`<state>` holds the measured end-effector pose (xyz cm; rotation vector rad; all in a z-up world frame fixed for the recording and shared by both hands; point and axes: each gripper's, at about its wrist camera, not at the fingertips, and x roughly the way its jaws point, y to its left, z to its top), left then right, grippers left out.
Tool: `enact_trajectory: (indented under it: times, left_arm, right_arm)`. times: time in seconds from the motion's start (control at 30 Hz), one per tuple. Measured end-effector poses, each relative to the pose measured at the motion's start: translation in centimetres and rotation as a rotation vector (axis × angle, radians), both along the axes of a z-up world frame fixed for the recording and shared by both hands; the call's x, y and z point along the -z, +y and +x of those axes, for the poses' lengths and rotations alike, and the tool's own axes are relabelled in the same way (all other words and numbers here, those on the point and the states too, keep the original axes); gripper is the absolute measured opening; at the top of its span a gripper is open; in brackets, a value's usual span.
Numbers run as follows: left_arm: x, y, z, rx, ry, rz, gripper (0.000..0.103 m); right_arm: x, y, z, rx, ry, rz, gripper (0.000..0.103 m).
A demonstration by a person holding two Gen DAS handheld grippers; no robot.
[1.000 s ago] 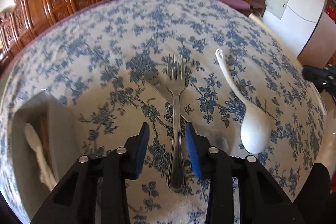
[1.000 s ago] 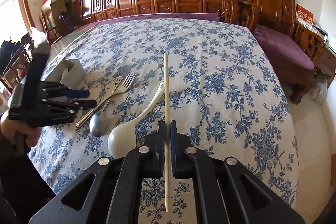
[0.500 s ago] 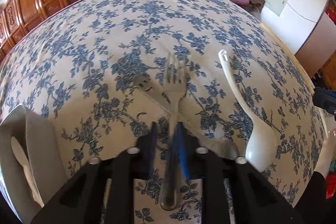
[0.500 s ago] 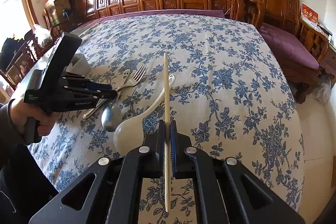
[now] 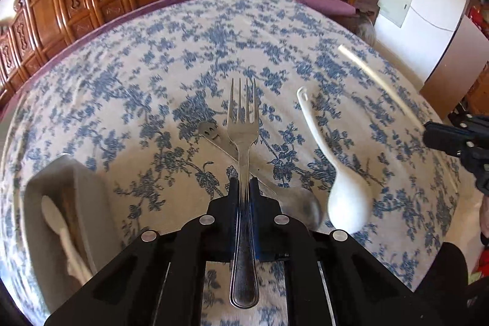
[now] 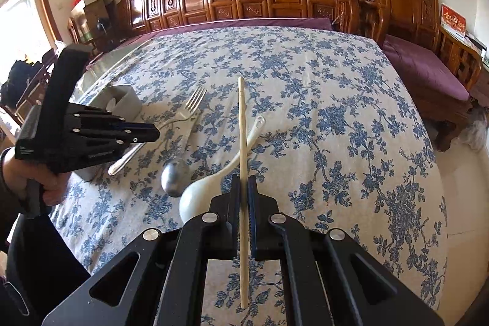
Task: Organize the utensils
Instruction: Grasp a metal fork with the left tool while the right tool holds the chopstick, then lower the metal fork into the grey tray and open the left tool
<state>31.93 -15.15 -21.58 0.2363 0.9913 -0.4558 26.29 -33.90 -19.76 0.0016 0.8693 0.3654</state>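
My left gripper (image 5: 243, 188) is shut on the handle of a steel fork (image 5: 243, 124), tines pointing away, held just above the cloth. Under it lies a metal spoon (image 5: 301, 208), and to its right a white ceramic spoon (image 5: 348, 203). My right gripper (image 6: 243, 185) is shut on a pale chopstick (image 6: 243, 127) that points forward over the table. From the right wrist view the left gripper (image 6: 154, 134) hovers at the left with the fork (image 6: 191, 109), near the metal spoon (image 6: 175, 176) and the white spoon (image 6: 198, 197).
A grey utensil holder (image 5: 91, 203) stands at the left with a white spoon (image 5: 55, 219) inside; it also shows as a grey box (image 6: 130, 102) behind the left gripper. Blue-flowered cloth covers the table. Carved wooden chairs line the far edge.
The left jaws closed on the fork handle and lifted the fork a little off the cloth. The right gripper kept its hold on the chopstick and stayed almost still.
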Motion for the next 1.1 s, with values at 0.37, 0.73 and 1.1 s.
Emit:
enact_trajectory:
  times: [0.37, 0.73, 1.1]
  left_arm:
    - [-5.5, 3.6, -3.4, -0.073, -0.065, 0.005, 0.006]
    - [-8.6, 8.1, -5.6, -0.154, -0.114, 0.005, 0.006]
    - [-6.0, 11.3, -5.0, -0.211, -0.081, -0.008, 0.006]
  right_arm:
    - [-4.3, 2.6, -1.7, -0.057, -0.086, 0.016, 0.006]
    - [-6.0, 5.0, -3.1, -0.111, -0.124, 0.011, 0.006]
    - [-5.4, 6.5, -3.6, -0.135, -0.113, 0.003, 0.006]
